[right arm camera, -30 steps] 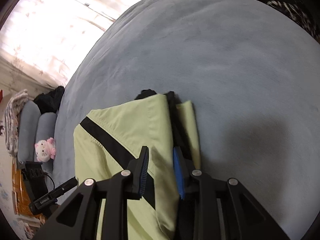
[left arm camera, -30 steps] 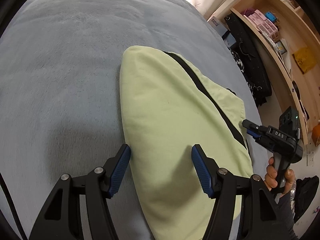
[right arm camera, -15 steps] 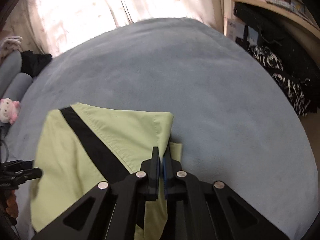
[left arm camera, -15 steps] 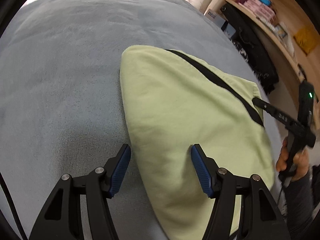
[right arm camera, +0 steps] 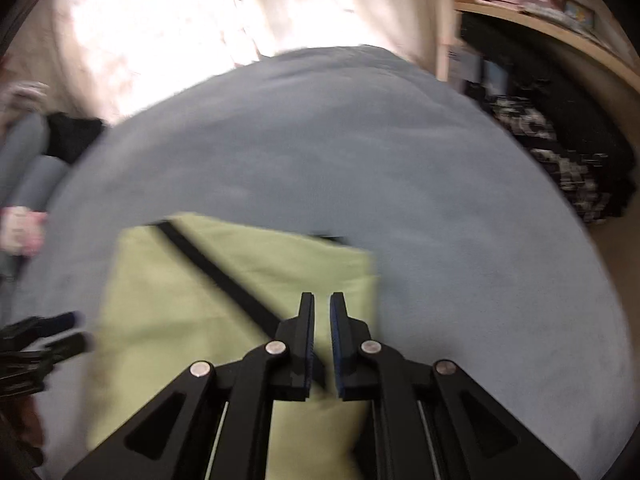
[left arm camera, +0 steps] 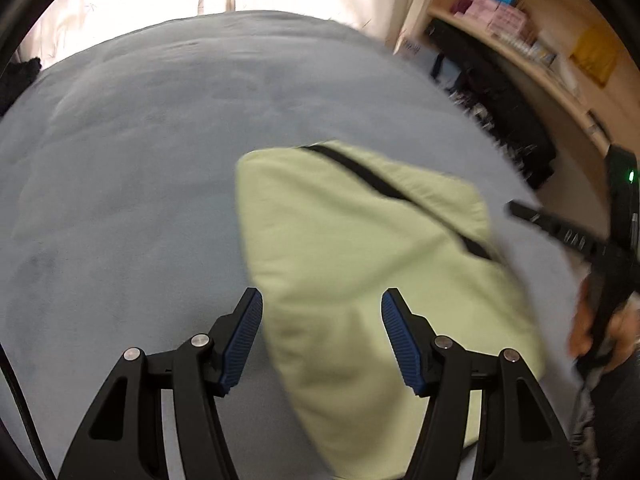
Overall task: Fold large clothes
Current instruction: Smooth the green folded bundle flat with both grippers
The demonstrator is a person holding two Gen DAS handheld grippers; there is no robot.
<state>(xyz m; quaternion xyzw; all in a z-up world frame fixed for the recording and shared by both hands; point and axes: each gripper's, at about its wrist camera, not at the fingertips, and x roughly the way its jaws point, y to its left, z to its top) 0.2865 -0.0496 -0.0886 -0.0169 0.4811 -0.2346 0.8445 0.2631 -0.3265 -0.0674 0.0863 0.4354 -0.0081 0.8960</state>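
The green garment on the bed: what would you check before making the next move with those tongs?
1. Green garment lies folded on the bed: ok.
2. Left tongs open, nothing gripped: ok.
3. Right tongs let go: ok. The jaws have just been opening to a narrow gap, with nothing between them.
4. Folded edges lined up: cannot tell, the pictures are blurred.
5. Dark bit at the far edge tucked in: cannot tell.
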